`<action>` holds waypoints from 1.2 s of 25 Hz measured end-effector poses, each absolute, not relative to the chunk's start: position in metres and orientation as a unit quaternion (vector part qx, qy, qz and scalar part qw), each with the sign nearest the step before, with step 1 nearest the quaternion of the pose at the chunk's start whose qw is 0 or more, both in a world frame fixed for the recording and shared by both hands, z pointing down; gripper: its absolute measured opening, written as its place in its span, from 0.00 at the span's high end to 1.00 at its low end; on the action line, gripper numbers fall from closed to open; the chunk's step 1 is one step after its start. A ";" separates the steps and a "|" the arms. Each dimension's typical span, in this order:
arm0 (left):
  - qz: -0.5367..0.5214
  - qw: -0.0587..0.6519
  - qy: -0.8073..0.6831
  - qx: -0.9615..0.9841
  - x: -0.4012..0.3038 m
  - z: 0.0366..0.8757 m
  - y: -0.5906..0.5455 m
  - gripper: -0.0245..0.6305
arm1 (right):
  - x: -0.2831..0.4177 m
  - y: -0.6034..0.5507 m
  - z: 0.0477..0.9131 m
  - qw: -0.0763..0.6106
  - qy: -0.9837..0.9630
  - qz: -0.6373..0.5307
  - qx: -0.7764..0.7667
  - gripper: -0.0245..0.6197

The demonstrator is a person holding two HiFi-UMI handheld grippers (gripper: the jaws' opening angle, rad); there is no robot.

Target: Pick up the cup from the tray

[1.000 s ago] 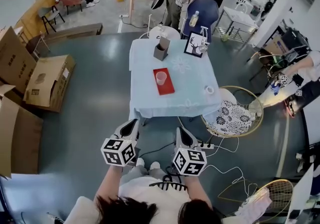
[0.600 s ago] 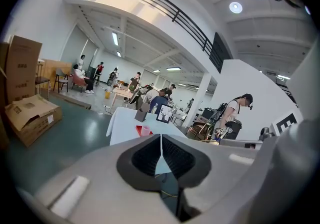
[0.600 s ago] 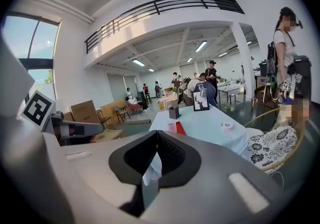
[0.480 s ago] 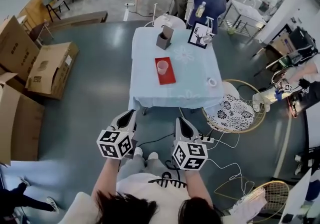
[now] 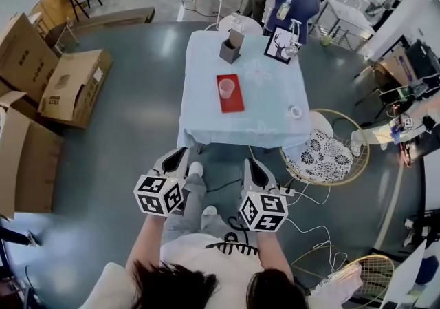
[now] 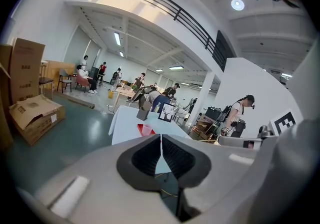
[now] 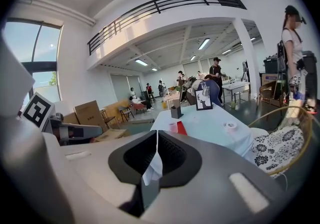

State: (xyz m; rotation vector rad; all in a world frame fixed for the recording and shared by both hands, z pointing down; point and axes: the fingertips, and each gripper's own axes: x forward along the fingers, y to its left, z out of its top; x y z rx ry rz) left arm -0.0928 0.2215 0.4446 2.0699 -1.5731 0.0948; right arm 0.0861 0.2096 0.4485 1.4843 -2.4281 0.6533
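Observation:
A translucent pink cup (image 5: 225,87) stands upright on a red tray (image 5: 234,97) in the middle of a table with a pale blue cloth (image 5: 261,122). The cup (image 7: 173,126) and tray (image 7: 181,128) also show small in the right gripper view, and the tray (image 6: 145,129) in the left gripper view. My left gripper (image 5: 177,161) and right gripper (image 5: 253,170) hang side by side short of the table's near edge, well away from the cup. Both have their jaws shut with nothing between them.
On the table stand a grey box holder (image 5: 232,47), a framed deer picture (image 5: 282,46) and a tape roll (image 5: 295,111). A round wicker chair (image 5: 323,155) sits right of the table, cables (image 5: 302,197) lie on the floor, cardboard boxes (image 5: 65,87) stack at left. People work behind the table.
The view has shifted a little: the table and tray sit slightly lower and further right in the head view. Both grippers stay side by side, shut, in the same place.

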 end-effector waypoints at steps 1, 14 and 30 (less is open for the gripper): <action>0.033 0.267 -0.584 0.766 -0.094 0.445 0.217 0.96 | 0.086 0.205 0.448 0.110 -0.827 0.220 0.505 0.91; 0.046 0.262 -0.560 0.785 -0.095 0.459 0.123 0.96 | 0.079 0.117 0.469 0.136 -0.825 0.212 0.506 0.90; 0.085 0.264 -0.514 0.812 -0.126 0.461 -0.038 0.96 | 0.031 -0.017 0.480 0.149 -0.806 0.237 0.521 0.77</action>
